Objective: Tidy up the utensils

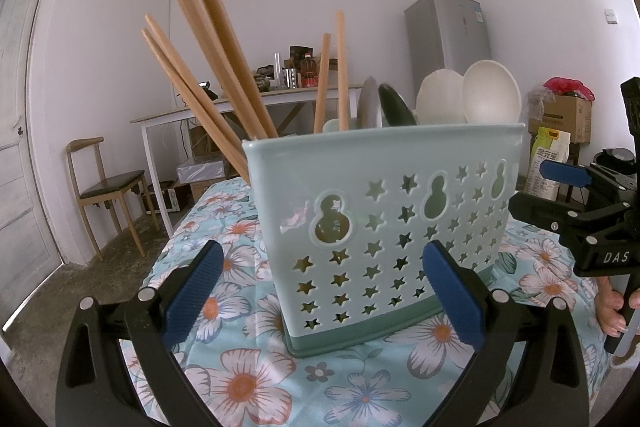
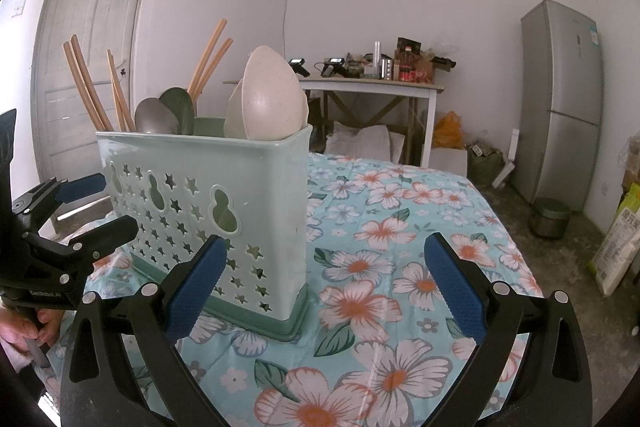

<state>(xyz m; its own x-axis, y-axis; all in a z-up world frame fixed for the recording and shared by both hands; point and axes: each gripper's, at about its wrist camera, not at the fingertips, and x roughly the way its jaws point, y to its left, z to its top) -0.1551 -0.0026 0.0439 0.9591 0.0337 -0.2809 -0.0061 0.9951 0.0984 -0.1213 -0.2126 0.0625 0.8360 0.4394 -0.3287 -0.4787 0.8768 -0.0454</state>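
left wrist view puts us right in front of the pale blue utensil caddy (image 1: 384, 211), which stands upright on the table (image 1: 248, 383), on its flowered cloth, toward the far end. our left gripper (image 1: 324, 291) has its blue-padded fingers (image 1: 192, 291) spread wide with nothing between them; the caddy's front wall, punched with stars and gourd shapes, sits just beyond the pads, and we cannot tell whether the right-hand pad touches it. wooden chopsticks (image 1: 212, 39) lean out of the caddy's left compartment, and two more stand nearly upright further in. a grey metal spoon (image 1: 370, 103) and a dark green spoon (image 1: 396, 105) rise from the middle, and two white spoons (image 1: 492, 91) fill the right end.

from the right wrist view we see the caddy (image 2: 240, 187) from its right end, with bare flowered cloth running off to the table's far edge. our right gripper (image 2: 324, 287) is likewise wide open and empty; its left pad overlaps the caddy's lower front in the picture, but we cannot tell if they touch. the left gripper (image 2: 86, 195) shows at the left edge, near the caddy's front wall, with a hand (image 2: 28, 327) on its handle. in the left wrist view the right gripper (image 1: 568, 187) sits at the right edge beside the caddy, a hand (image 1: 612, 307) beneath it.

a grey fridge (image 2: 560, 99) stands against the far wall.
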